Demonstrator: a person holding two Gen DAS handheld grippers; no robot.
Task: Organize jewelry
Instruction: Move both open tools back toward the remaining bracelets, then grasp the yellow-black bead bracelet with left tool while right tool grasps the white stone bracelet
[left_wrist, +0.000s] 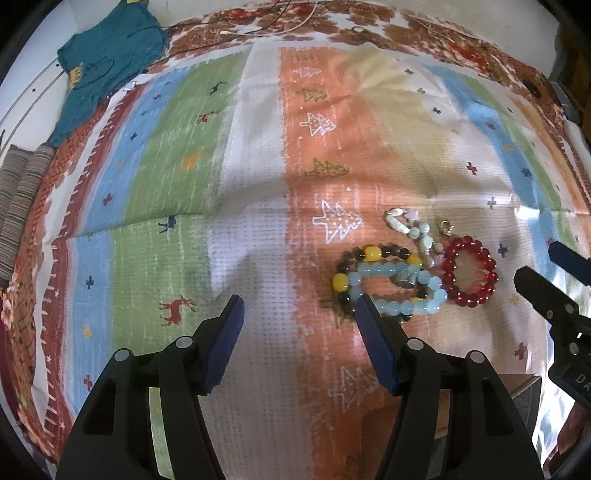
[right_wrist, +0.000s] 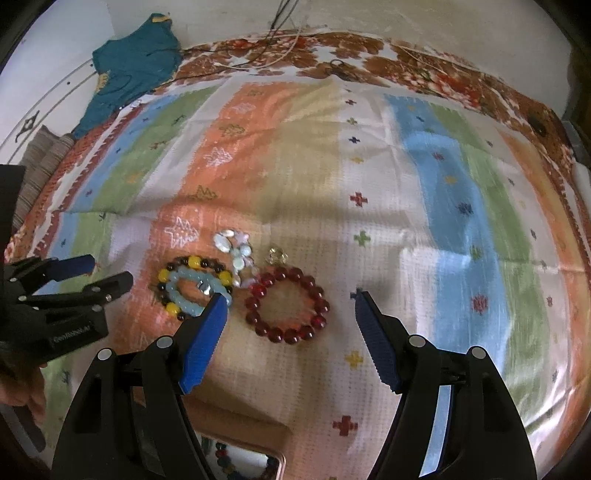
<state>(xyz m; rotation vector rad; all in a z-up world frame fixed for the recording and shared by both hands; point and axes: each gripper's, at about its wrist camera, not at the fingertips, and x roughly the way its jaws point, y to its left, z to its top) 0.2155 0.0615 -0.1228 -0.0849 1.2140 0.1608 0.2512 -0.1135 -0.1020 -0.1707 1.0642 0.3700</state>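
Several bracelets lie in a cluster on the striped cloth. A red bead bracelet lies flat. A light blue bead bracelet overlaps a black and yellow bead bracelet. A pale shell bracelet and a small gold ring lie behind them. My left gripper is open and empty, left of the cluster. My right gripper is open and empty, its fingers either side of the red bracelet.
A teal garment lies at the far left corner. Thin cords run along the far edge. A box holding beads shows at the near edge under my right gripper. Grey folded fabric sits at the left.
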